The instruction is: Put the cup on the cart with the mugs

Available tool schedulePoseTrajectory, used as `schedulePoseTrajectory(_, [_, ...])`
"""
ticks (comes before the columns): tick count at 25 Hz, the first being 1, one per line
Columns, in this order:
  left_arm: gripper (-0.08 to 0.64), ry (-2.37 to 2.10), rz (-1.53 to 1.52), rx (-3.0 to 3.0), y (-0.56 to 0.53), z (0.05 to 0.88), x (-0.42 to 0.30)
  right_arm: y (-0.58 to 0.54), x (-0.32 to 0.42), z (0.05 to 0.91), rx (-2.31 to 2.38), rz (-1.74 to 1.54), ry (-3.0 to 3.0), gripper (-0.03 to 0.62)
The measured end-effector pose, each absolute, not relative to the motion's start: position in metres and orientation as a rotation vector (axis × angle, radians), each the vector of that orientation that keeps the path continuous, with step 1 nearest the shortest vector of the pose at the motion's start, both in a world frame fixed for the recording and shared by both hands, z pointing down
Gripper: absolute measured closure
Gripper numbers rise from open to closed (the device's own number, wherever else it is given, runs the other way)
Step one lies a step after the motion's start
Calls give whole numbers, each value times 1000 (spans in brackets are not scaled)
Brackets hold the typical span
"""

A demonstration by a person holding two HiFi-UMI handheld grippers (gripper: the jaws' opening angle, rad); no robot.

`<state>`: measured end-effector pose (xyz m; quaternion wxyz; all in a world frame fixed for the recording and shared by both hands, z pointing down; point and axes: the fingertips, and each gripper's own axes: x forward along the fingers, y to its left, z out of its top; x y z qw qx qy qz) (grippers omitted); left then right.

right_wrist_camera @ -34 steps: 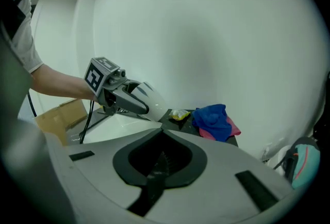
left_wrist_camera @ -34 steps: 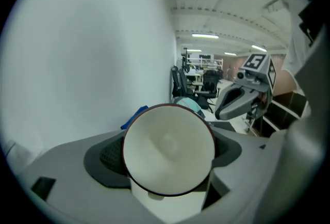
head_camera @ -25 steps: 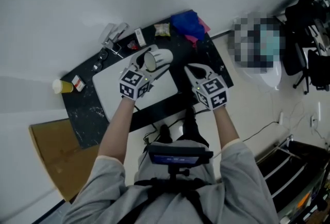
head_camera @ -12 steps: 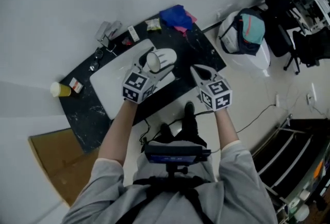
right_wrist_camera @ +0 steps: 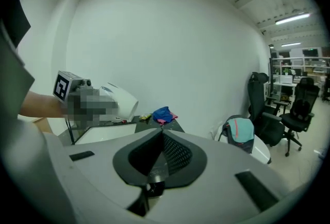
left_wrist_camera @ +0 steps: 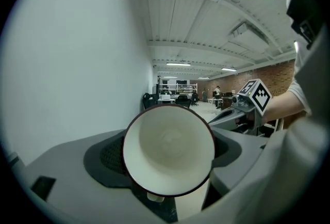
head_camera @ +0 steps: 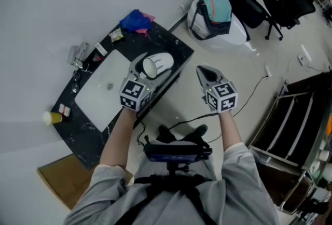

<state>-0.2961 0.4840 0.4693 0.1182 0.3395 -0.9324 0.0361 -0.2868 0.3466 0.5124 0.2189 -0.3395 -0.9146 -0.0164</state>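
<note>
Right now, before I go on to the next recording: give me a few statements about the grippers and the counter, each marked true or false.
1. The left gripper holds a white cup. True.
2. The right gripper is clamped on a cloth. False: its jaws are together with nothing between them.
3. A blue cloth lies on the black counter. True.
4. The yellow cup stands inside the sink. False: it stands outside the sink, at the counter's edge.
5. The white cup's open mouth faces the left gripper's camera. True.
</note>
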Motion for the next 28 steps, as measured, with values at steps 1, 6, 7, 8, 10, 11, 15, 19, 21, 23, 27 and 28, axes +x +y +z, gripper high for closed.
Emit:
schedulePoseTrajectory(1, [135, -2721, 115, 1019, 469, 468, -296, 330, -284, 512, -915, -40, -2542, 589])
schedulePoseTrajectory(6, [135, -2678, 129, 1135, 383, 462, -297, 241, -273, 506, -788, -12, -2591, 589])
schedulePoseTrajectory(7, [135, -2670, 137, 1159, 366, 460, -297, 225, -271, 505, -774, -7, -2597, 589])
schedulePoseTrajectory(8, [135, -2661, 145, 1189, 348, 460, -297, 208, -269, 504, -757, -2, -2602, 589])
schedulePoseTrajectory(10, [135, -2639, 161, 1260, 311, 460, -296, 172, -263, 503, -706, 8, -2620, 589])
schedulePoseTrajectory(11, [135, -2626, 171, 1296, 292, 459, -295, 154, -261, 502, -680, 16, -2630, 589])
schedulePoseTrajectory(15, [135, -2570, 185, 1403, 218, 452, -289, 88, -248, 497, -600, 45, -2667, 589])
schedulePoseTrajectory(19, [135, -2513, 207, 1540, 140, 444, -286, 18, -234, 489, -476, 72, -2713, 589])
schedulePoseTrajectory(21, [135, -2474, 210, 1621, 99, 441, -280, -19, -223, 485, -398, 90, -2738, 589])
schedulePoseTrajectory(23, [135, -2441, 207, 1694, 60, 436, -274, -54, -210, 480, -326, 104, -2760, 589])
schedulePoseTrajectory(27, [135, -2356, 211, 1850, -18, 428, -257, -122, -180, 473, -172, 126, -2779, 589])
schedulePoseTrajectory(28, [135, -2319, 218, 1899, -39, 427, -251, -140, -171, 472, -113, 134, -2780, 589])
